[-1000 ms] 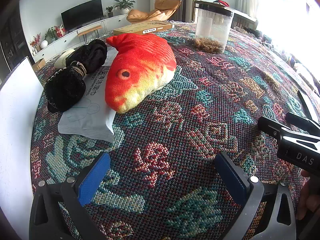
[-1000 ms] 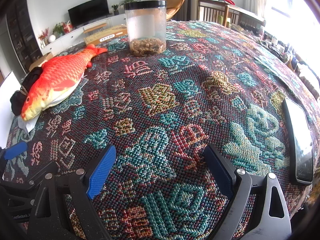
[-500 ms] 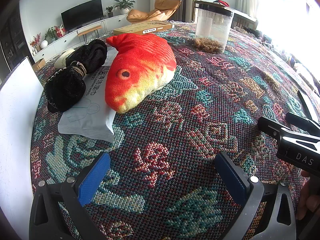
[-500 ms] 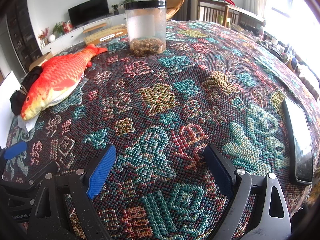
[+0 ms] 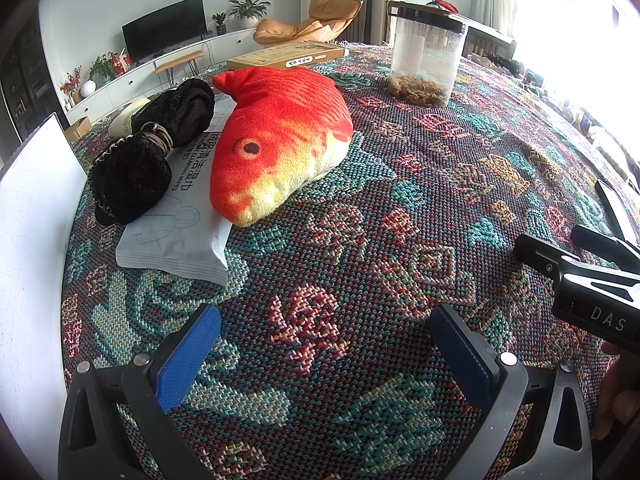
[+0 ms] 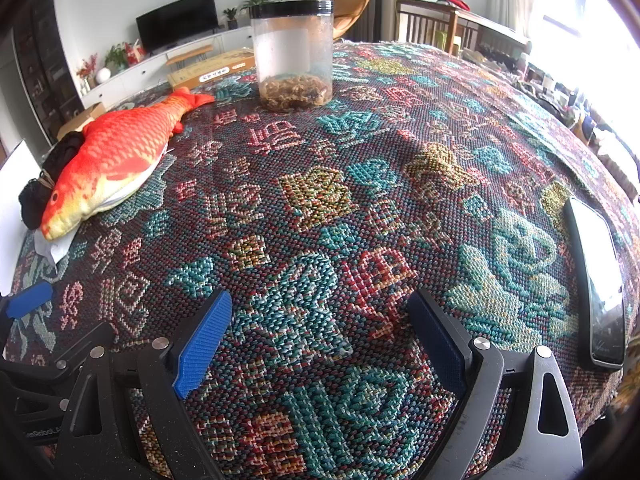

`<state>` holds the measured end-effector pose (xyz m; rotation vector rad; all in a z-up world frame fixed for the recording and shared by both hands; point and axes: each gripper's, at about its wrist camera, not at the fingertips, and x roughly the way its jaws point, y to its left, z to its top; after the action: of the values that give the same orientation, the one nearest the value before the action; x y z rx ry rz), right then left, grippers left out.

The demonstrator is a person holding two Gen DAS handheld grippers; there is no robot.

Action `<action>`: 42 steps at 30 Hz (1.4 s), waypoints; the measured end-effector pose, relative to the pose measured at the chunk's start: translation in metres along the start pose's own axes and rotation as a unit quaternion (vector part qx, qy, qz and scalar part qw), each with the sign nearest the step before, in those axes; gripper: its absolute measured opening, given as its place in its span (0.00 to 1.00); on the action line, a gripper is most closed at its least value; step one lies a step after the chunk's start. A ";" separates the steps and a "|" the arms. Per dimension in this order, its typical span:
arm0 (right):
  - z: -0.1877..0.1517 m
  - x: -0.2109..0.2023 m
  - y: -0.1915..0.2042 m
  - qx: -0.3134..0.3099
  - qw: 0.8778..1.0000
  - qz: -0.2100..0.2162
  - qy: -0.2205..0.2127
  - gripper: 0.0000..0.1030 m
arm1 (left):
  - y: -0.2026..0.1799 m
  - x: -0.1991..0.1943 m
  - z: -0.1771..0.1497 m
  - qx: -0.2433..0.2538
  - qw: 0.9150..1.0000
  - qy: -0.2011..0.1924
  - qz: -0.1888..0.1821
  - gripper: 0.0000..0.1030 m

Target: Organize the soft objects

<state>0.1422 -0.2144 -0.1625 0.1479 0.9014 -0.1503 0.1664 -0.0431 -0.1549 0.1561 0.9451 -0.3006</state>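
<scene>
A red-orange plush fish (image 5: 276,140) lies on the patterned tablecloth (image 5: 400,220), its head resting on a pale pack of wet wipes (image 5: 180,220). A black knitted bundle (image 5: 144,156) lies on the pack's left side. My left gripper (image 5: 324,344) hovers open over bare cloth, well short of the fish. The right wrist view shows the same fish (image 6: 116,160) far left. My right gripper (image 6: 320,332) is open too, with nothing between its blue pads.
A clear jar with a black lid (image 5: 426,60) (image 6: 294,54) stands at the back. A flat cardboard box (image 5: 288,58) lies behind the fish. A phone (image 6: 598,280) lies near the right edge. A white board (image 5: 28,260) stands at the left.
</scene>
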 end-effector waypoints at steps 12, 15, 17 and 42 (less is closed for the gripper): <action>0.000 0.000 0.000 0.000 1.000 0.000 0.000 0.89 | -0.003 -0.017 -0.024 -0.006 1.000 0.027 0.001 1.00; 0.000 0.000 0.000 0.000 1.000 0.001 0.000 0.89 | -0.004 -0.021 -0.029 -0.018 0.999 0.037 0.007 1.00; 0.000 0.000 0.000 0.000 1.000 0.000 0.000 0.89 | -0.004 -0.023 -0.033 -0.014 1.000 0.025 0.006 1.00; 0.110 0.037 0.091 -0.045 0.966 0.224 0.118 0.25 | -0.006 -0.027 -0.038 -0.021 1.000 0.014 0.010 1.00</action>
<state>0.2670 -0.1490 -0.1184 0.2858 1.0876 0.3366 0.1208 -0.0338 -0.1549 0.1317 0.9755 -0.2615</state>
